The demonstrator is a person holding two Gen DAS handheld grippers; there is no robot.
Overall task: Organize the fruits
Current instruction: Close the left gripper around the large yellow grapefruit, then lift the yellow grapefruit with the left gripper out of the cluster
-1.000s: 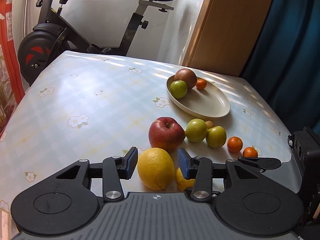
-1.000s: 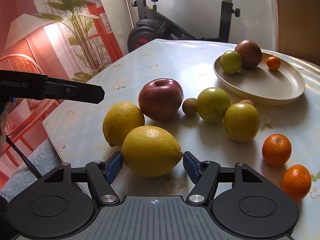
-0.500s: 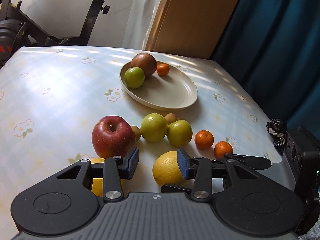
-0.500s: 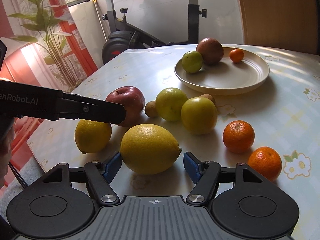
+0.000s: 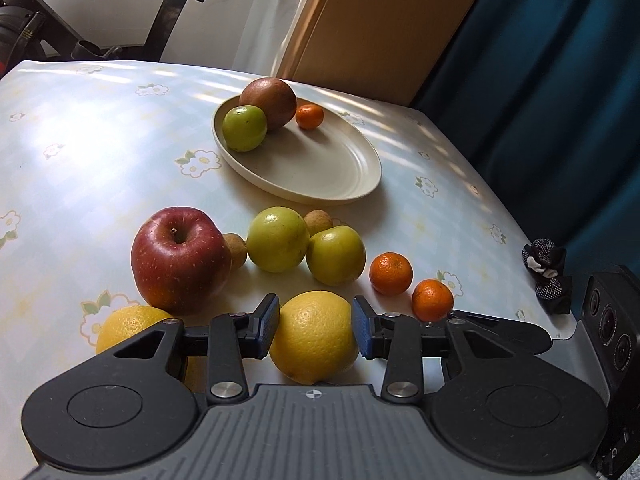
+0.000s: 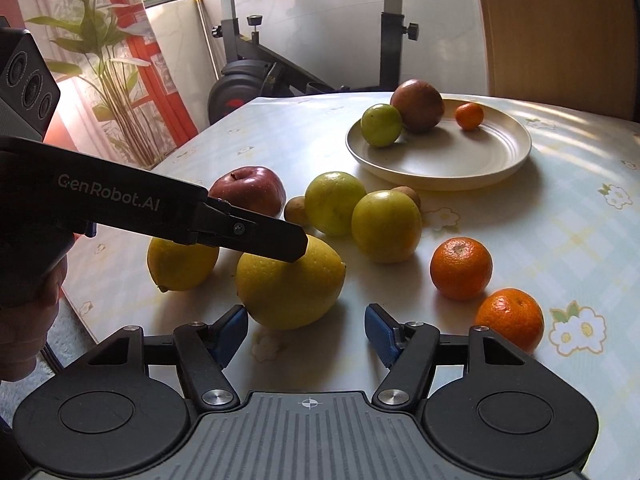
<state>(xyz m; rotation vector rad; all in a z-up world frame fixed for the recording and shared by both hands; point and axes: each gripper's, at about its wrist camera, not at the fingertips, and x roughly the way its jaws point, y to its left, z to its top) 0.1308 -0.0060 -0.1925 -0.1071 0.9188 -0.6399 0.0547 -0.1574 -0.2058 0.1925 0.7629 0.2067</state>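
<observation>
Flower-print checked worktop (image 5: 100,152) bearing cream oval plate (image 5: 320,172), red apple (image 5: 180,256), two yellow lemons (image 5: 314,336), two green round fruits (image 5: 276,244), two small orange mandarins (image 5: 391,273).

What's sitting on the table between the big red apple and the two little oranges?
Between the red apple and the small oranges, two green fruits sit side by side, with two little brown fruits tucked by them; the left wrist view shows it best.

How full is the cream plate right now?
Mostly empty. The cream plate holds just three fruits at its far side: a green fruit, a brownish-red fruit, a small mandarin.
</observation>
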